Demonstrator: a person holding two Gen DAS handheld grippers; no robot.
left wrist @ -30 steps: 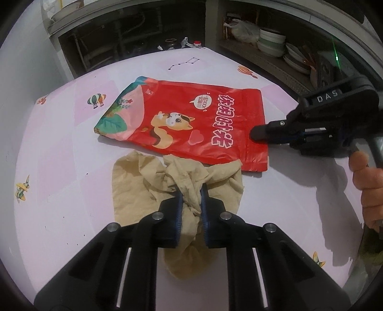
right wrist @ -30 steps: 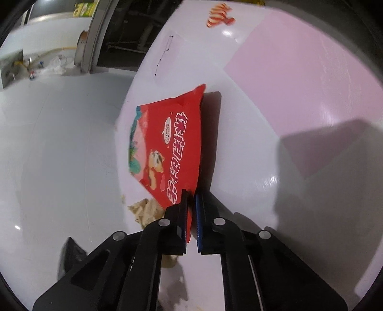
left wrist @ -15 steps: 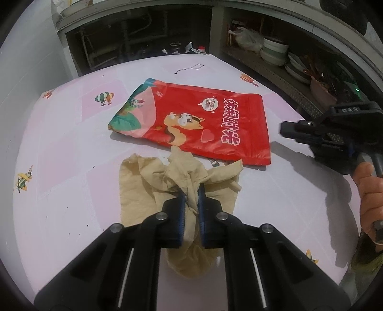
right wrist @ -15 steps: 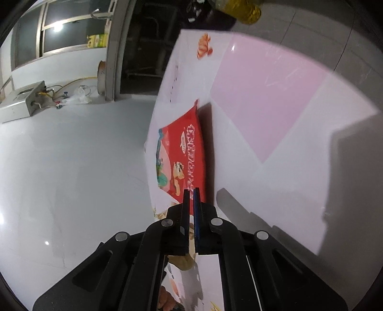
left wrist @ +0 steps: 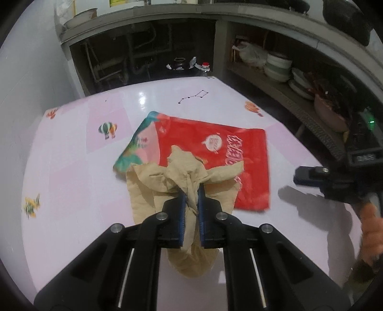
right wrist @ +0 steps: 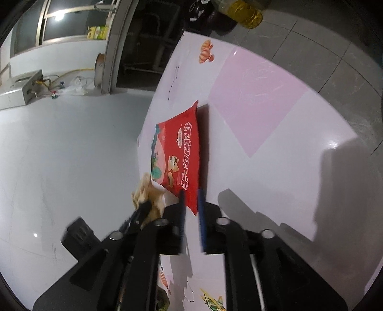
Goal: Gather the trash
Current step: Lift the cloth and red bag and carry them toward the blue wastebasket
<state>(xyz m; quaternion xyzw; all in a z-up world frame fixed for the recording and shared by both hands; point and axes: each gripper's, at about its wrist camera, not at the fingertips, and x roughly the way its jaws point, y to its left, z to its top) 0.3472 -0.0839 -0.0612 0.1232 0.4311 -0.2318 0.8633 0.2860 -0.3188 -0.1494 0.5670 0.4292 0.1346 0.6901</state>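
Note:
A red snack bag (left wrist: 215, 148) lies flat on the pink and white table (left wrist: 71, 167). My left gripper (left wrist: 191, 198) is shut on a crumpled tan paper (left wrist: 167, 177), which hangs lifted above the bag's near edge. My right gripper (left wrist: 298, 177) hovers to the right of the bag, clear of its edge. In the right wrist view the right gripper (right wrist: 191, 191) has its jaws opening. The red bag's (right wrist: 182, 153) near corner shows through the gap without being pressed. The tan paper (right wrist: 146, 189) appears at the left in the left gripper (right wrist: 143, 207).
A person's hand (left wrist: 371, 229) holds the right gripper at the table's right edge. Behind the table stand an open dark cabinet with pipes (left wrist: 134, 57) and a shelf of stacked bowls (left wrist: 277, 67). A yellow oil bottle (right wrist: 244, 12) sits on the tiled floor.
My left gripper has risen with the tan paper, which now hangs over the bag. My right gripper let go of the bag's edge, drew back to the right, and its jaws have parted.

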